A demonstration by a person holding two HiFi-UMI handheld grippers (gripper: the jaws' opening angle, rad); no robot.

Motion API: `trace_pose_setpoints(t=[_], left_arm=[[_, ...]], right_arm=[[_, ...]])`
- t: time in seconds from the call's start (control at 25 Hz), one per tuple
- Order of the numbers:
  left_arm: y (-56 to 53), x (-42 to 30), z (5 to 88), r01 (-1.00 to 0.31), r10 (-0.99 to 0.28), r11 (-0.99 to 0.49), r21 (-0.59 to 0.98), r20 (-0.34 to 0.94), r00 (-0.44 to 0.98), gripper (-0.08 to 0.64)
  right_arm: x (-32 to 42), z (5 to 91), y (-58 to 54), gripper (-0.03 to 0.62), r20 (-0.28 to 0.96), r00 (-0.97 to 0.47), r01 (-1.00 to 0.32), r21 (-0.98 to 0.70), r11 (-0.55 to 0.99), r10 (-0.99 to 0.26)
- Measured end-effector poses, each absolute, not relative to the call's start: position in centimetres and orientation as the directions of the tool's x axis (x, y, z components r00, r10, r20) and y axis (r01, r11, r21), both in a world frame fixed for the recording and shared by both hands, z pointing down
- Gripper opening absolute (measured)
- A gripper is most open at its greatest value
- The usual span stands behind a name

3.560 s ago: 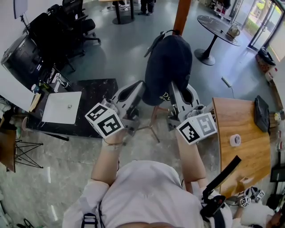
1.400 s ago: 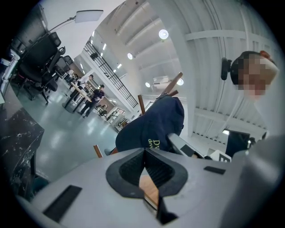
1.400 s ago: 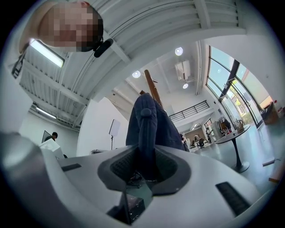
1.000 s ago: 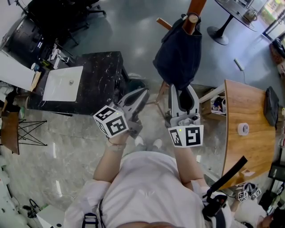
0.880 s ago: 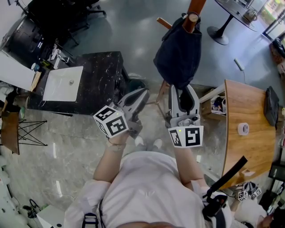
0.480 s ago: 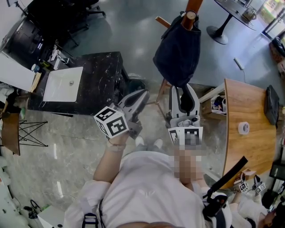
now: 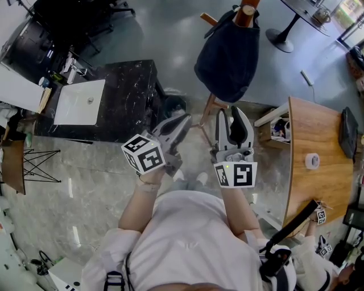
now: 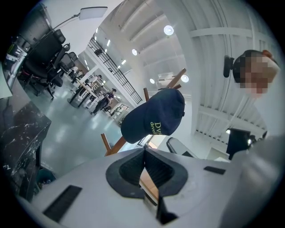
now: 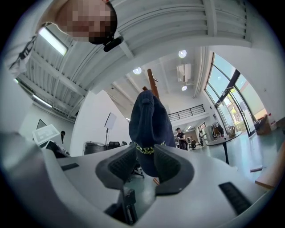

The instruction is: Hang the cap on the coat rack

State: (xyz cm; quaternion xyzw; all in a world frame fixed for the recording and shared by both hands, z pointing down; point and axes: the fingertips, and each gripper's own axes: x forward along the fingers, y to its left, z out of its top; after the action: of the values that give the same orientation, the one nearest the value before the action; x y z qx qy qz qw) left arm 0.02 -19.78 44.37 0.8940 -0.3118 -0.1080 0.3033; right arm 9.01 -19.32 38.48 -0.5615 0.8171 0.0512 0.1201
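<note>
A dark navy cap [image 7: 227,54] hangs from the top of the wooden coat rack [image 7: 247,12], crown downward, with no gripper touching it. My right gripper [image 7: 230,115] is just below the cap's lower edge, jaws open and empty. In the right gripper view the cap [image 9: 149,120] shows beyond the gap of the right gripper [image 9: 145,156]. My left gripper [image 7: 180,120] is shut and empty, to the left of the rack's legs. The left gripper view looks past the left gripper [image 8: 144,153] up at the cap [image 8: 156,115] and a slanted rack peg [image 8: 112,144].
A black marble table [image 7: 128,91] with a white sheet [image 7: 79,102] stands on the left. A curved wooden table [image 7: 318,131] with a tape roll [image 7: 311,161] is on the right. Office chairs [image 7: 68,14] are far left, a round table [image 7: 307,12] far right.
Both grippers earlier held the cap up at the rack. In the last second the right gripper has drawn back slightly from the cap's lower edge; the cap stays hanging. The left gripper has barely moved.
</note>
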Motion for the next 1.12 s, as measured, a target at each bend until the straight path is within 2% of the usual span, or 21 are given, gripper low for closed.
trace_pose_setpoints(t=[0.48, 0.84, 1.12], left_arm=[[-19.4, -1.4, 47.7, -0.518, -0.649, -0.563, 0.644, 0.043, 0.76, 0.009], [-19.3, -4.6, 49.8, -0.552, -0.704, -0.493, 0.673, 0.065, 0.708, 0.009], [-18.8, -7.7, 49.7, -0.582, -0.756, -0.451, 0.676, 0.057, 0.652, 0.009]], right_arm=[[7.9, 45.9, -20.4, 0.106, -0.085, -0.38, -0.909, -0.151, 0.389, -0.921], [4.6, 48.7, -21.2, 0.106, -0.012, -0.461, -0.873, -0.173, 0.455, -0.888], [0.4, 48.2, -21.0, 0.106, -0.009, -0.552, -0.821, -0.172, 0.545, -0.834]])
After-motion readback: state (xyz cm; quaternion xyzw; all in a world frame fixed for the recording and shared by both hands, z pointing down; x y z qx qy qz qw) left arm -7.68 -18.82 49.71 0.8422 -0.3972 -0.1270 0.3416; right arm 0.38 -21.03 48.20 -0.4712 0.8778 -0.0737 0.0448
